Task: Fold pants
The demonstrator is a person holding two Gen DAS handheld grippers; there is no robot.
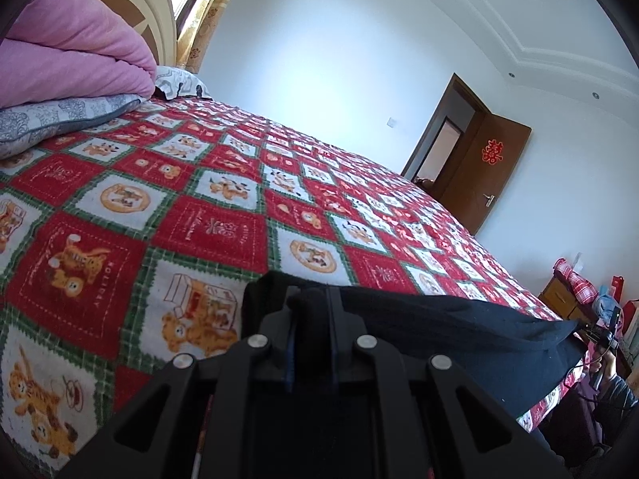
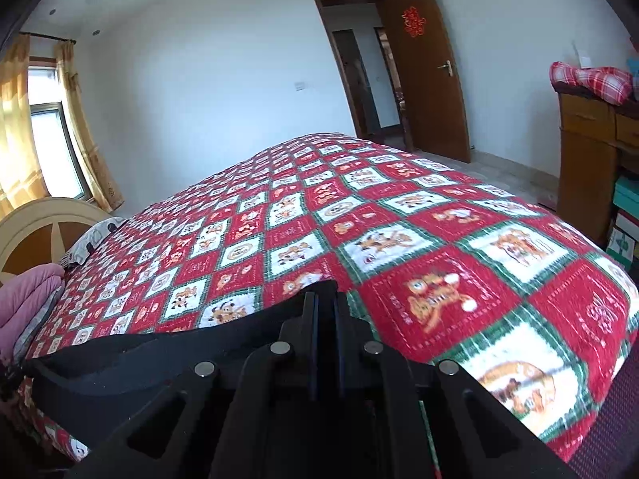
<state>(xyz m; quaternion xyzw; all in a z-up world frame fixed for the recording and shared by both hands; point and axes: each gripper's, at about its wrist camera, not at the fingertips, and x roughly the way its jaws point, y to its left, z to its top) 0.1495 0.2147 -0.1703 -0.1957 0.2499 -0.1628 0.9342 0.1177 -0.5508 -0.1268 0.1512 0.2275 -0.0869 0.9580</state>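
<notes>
Both grippers, left (image 1: 311,299) and right (image 2: 325,299), clamped on black pants (image 1: 459,327); window (image 2: 52,139) only rightward.

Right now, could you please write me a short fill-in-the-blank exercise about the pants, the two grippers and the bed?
1. Each gripper is shut on an edge of the ____-coloured pants.
2. The left gripper and the right gripper hold the pants stretched over a checked quilt on the ____.
3. Near the headboard, a folded ____ blanket lies on a grey pillow.
4. The brown door stands ____.

Missing words: black; bed; pink; open
</notes>
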